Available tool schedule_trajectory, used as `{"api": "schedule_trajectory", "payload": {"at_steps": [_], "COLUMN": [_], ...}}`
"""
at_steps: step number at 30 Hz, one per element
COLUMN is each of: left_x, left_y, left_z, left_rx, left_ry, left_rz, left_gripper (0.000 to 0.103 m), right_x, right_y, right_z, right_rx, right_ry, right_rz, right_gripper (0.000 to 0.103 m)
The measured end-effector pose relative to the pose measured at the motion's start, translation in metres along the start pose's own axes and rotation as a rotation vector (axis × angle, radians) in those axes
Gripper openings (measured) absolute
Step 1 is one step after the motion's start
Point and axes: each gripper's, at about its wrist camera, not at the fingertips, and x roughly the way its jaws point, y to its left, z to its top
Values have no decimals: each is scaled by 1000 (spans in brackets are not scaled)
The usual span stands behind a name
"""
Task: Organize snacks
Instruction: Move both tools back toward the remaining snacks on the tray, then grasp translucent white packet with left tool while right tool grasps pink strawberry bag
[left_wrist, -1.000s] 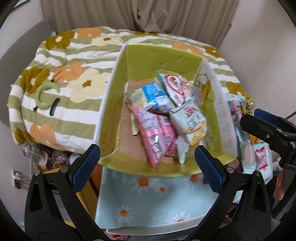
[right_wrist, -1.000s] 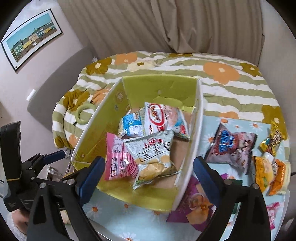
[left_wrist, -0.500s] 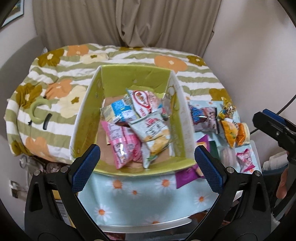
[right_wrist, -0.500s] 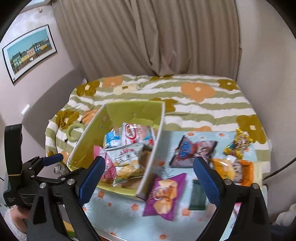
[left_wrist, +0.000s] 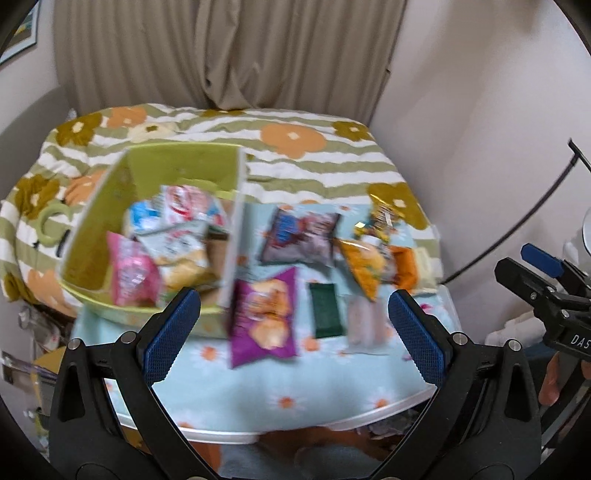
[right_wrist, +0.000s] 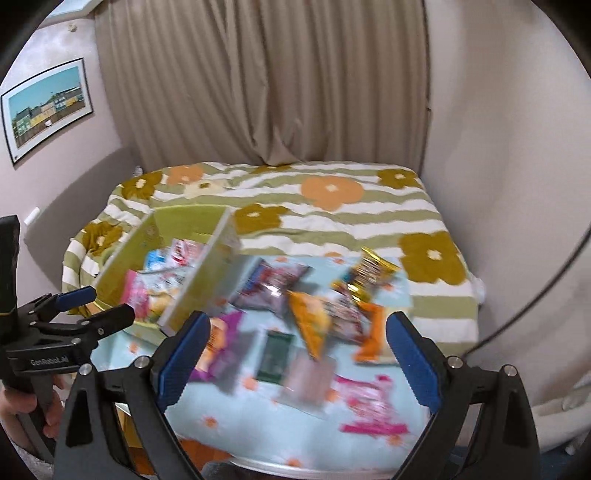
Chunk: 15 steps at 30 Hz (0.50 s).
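A green box stands at the table's left and holds several snack bags, among them a pink one. Loose on the daisy cloth lie a purple chip bag, a dark bag, a green bar, an orange bag and a pink packet. My left gripper is open and empty above the table's near edge. My right gripper is open and empty, held back from the table. Both views are blurred.
The small table with the daisy cloth stands against a bed with a flowered striped blanket. A curtain hangs behind. A wall is close on the right. A cable runs down at the right.
Both grippers have pulled back and swung right. The box has shifted left in view and the loose snacks on the cloth have come into the middle. Both stay open and empty.
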Motion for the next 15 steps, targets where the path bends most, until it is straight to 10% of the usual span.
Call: {"api": "schedule_trajectory", "payload": {"at_steps": [15], "left_x": [113], "left_y": [-106], "left_z": [-54], "left_rx": [81], "left_ry": [183], "left_rz": [-66], "left_gripper": [101], "right_x": [45], "right_y": [-91], "right_z": [-82], "right_rx": [54], "right_ry": [143], "right_rz": [41], "right_gripper": [95]}}
